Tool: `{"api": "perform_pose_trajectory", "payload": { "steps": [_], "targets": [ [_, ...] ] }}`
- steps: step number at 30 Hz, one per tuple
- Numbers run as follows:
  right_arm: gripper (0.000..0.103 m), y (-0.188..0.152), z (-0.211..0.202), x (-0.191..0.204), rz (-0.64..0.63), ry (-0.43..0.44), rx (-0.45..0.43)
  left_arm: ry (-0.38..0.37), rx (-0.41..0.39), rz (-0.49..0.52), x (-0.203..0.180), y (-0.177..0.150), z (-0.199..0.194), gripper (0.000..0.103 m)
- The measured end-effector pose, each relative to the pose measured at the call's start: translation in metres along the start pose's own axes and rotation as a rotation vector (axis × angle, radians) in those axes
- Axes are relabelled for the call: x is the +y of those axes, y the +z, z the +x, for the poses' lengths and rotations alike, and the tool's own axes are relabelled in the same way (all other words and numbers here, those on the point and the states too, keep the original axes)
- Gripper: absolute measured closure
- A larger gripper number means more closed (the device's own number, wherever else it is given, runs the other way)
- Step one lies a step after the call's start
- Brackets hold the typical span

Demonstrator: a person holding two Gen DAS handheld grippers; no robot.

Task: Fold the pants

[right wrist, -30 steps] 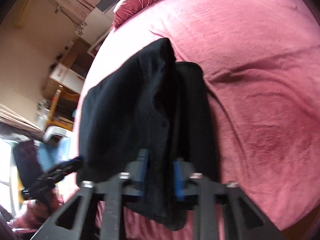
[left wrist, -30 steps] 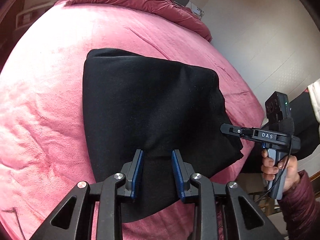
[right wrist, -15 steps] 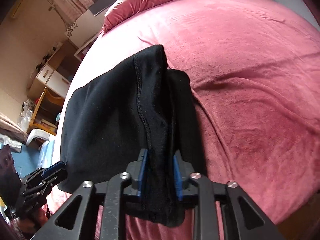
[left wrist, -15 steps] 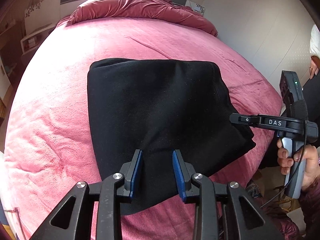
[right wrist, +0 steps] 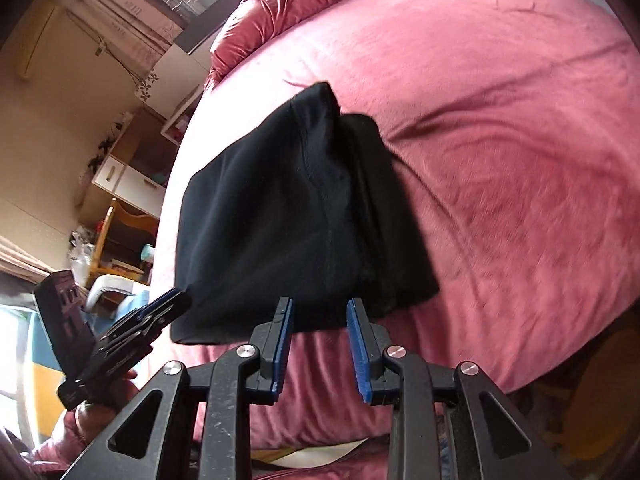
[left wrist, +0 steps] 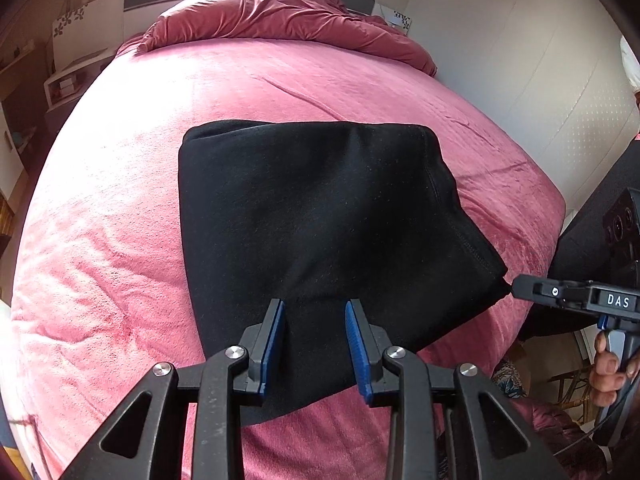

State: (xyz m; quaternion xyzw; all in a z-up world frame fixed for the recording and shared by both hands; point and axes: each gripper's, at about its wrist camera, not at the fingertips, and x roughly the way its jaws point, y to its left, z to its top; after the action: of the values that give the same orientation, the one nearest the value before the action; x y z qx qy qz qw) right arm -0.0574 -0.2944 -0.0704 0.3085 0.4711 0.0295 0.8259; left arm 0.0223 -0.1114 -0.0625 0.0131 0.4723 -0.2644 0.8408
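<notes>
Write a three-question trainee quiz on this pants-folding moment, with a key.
1. True or false: the black pants hang in the air above the pink bedspread.
2. The right gripper is: A) clamped on the fabric, B) open and drawn back from the pants' near edge, C) out of view.
3. Fill in: the crumpled duvet lies at the bed's ____ end.

Key: 1. False, they lie folded flat on the bedspread. 2. B; its jaws have just been opening and nothing is between them. 3. Far.
</notes>
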Motion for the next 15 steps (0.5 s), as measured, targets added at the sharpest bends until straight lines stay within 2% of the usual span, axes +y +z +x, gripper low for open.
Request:
{"api": "perform_pose_trajectory", "payload": {
  "steps": [4,8,15],
  "targets": [
    [0.074,-0.004,0.010,-0.005,0.086,0.055,0.011,-0.001,0.000,-0.001,0.000,0.000,-0.001,0.071],
    [0.074,0.001,0.012,-0.010,0.155,0.076,-0.004,-0.006,-0.019,-0.024,0.007,0.000,-0.008,0.071],
    [0.074,0.002,0.013,-0.020,0.258,0.099,-0.020,0.000,-0.053,-0.138,0.039,-0.001,-0.022,0.071]
  ]
}}
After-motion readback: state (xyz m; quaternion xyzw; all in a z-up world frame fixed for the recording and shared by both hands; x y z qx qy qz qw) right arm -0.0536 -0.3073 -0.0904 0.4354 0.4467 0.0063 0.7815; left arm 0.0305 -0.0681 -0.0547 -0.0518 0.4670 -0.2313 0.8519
